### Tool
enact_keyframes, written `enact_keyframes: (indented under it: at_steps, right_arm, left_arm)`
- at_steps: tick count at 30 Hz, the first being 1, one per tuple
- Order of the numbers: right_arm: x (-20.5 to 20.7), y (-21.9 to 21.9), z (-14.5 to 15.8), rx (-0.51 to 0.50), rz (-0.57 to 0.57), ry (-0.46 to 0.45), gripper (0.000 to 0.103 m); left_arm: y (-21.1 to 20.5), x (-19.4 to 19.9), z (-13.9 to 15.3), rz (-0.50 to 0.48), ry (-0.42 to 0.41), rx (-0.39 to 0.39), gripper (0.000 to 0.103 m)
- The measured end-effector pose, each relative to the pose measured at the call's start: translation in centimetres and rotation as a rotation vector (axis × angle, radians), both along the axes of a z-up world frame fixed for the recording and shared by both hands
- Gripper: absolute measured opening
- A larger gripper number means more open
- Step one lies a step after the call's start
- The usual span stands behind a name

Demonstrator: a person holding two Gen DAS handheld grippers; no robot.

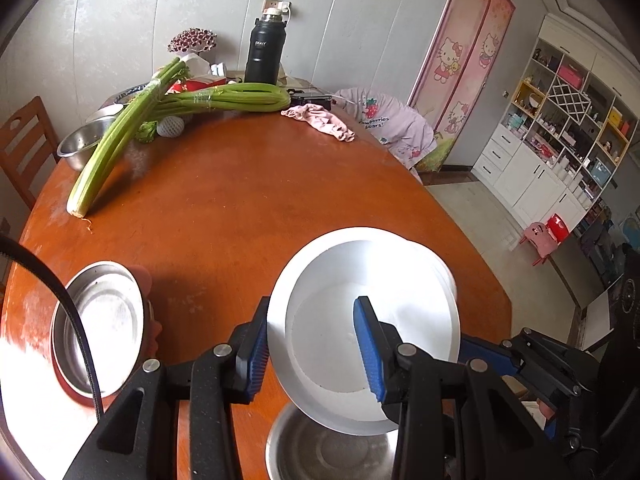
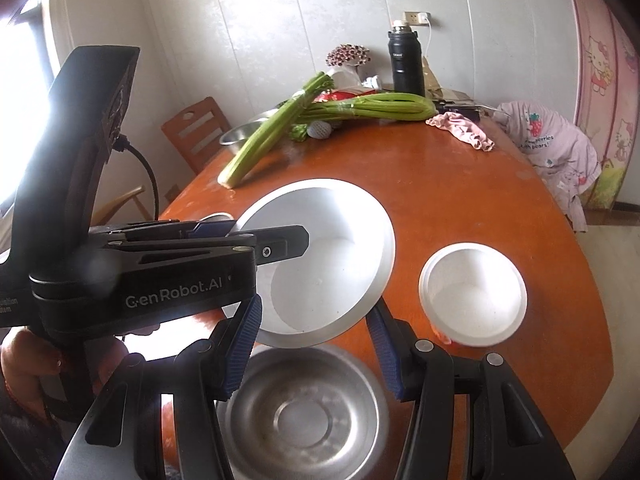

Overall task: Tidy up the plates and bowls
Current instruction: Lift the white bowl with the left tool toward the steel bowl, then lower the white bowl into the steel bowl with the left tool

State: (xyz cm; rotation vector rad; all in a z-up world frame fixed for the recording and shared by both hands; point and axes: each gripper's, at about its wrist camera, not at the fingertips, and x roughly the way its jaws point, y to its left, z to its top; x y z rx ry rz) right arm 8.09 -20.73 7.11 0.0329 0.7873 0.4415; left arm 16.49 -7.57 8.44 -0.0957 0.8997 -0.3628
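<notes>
My left gripper [image 1: 316,344] straddles the near rim of a large white deep plate [image 1: 400,280], one blue finger outside, one inside, and holds it tilted above a steel bowl [image 1: 328,452]. In the right wrist view the same white plate [image 2: 332,248] hangs over the steel bowl [image 2: 304,412], with the left gripper's body [image 2: 160,280] at its left rim. My right gripper [image 2: 316,344] is open and empty over the steel bowl's far edge. A small white bowl [image 2: 474,294] sits on the table to the right. A second steel bowl [image 1: 100,328] sits at the left.
The round orange table [image 1: 240,200] carries celery stalks [image 1: 120,140], a steel basin [image 1: 80,148], a black flask [image 1: 264,52], a pink cloth [image 1: 320,120] and clutter at the far side. A wooden chair [image 1: 24,144] stands at the left. The table edge runs along the right.
</notes>
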Motion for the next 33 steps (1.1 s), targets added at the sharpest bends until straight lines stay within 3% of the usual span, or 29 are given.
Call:
enact_keyframes:
  at_steps: [18, 33]
  right_arm:
    - [-5.9, -1.0, -0.8, -0.007, 0.098, 0.022, 0.057]
    - [-7.3, -1.0, -3.2, -0.006, 0.142, 0.084, 0.057]
  left_arm:
    - [-0.6, -6.8, -0.7, 0.033, 0.002, -0.008, 0.04]
    - [-1.0, -8.2, -2.9, 0.056, 0.051, 0.019, 0.04]
